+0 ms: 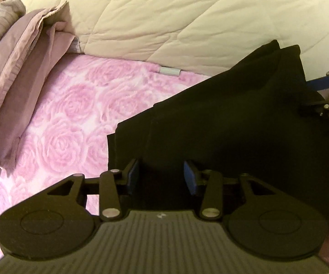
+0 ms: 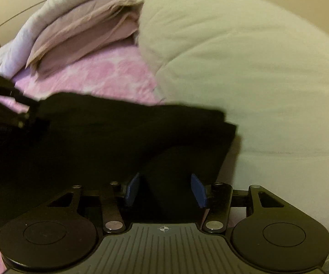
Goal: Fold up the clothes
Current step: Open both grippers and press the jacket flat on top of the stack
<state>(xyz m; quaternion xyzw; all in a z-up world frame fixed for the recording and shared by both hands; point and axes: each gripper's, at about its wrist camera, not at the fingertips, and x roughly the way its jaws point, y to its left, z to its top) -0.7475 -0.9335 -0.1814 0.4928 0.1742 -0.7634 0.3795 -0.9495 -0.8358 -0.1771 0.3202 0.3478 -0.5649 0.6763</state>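
Black gripper (image 1: 162, 173), blue pads (image 1: 133, 174), silver screws

- No readable text, brand, label or number anywhere in either view.
- Only sign-like thing: a small round crosshair mark (image 2: 165, 228) on the ribbed gripper body in the right wrist view; the left wrist view has a fainter one (image 1: 161, 215).
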